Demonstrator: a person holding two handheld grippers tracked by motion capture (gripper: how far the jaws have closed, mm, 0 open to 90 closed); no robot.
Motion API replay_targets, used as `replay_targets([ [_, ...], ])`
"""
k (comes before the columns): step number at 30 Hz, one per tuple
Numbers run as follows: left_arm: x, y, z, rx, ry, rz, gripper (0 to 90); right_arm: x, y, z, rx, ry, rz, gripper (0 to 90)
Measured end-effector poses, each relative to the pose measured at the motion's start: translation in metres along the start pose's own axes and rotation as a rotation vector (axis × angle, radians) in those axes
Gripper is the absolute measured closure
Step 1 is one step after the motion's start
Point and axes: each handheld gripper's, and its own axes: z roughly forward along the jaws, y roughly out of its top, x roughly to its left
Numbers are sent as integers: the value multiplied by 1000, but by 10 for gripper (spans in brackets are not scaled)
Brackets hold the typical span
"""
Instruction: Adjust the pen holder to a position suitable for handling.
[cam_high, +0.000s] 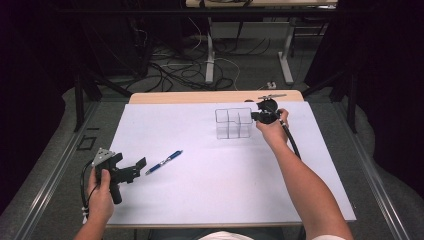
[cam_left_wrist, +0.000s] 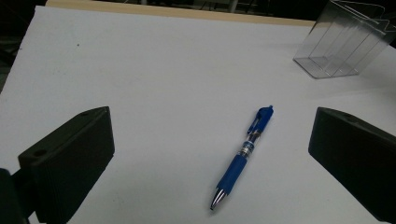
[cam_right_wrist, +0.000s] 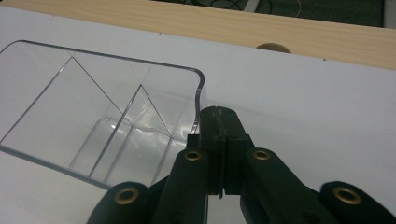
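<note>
The left tool (cam_high: 131, 170), at the lower left of the high view, stands wide open and holds nothing; the pen (cam_high: 164, 162) lies flat on the white worktop (cam_high: 210, 190) just beyond its jaws. If the tool comes down slanted, one jaw may hit the pen and roll it away. Farther off, at the upper right, the right tool (cam_high: 256, 116) is fully closed, its tips touching the rim of the clear organizer (cam_high: 233, 123). A push there could slide or tip the light organizer toward the far edge.
</note>
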Motion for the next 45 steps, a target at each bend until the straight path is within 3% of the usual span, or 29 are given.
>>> replay_targets([
  [2,0,0,0,-2,0,2,2,4,0,0,1,-4,8,900],
  [3,0,0,0,-4,0,3,2,8,0,0,14,-4,41,900],
  [6,0,0,0,-4,1,2,2,15,-1,0,18,-9,73,900],
  [16,0,0,0,-2,0,2,2,29,0,5,19,-6,56,900],
  [20,0,0,0,-3,-1,3,2,36,1,7,20,10,76,900],
  [25,0,0,0,-2,-1,3,2,44,1,9,20,15,68,900],
  [34,0,0,0,-4,-3,2,2,52,1,10,42,35,119,900],
  [45,0,0,0,-3,-4,3,2,66,-1,10,65,66,117,900],
])
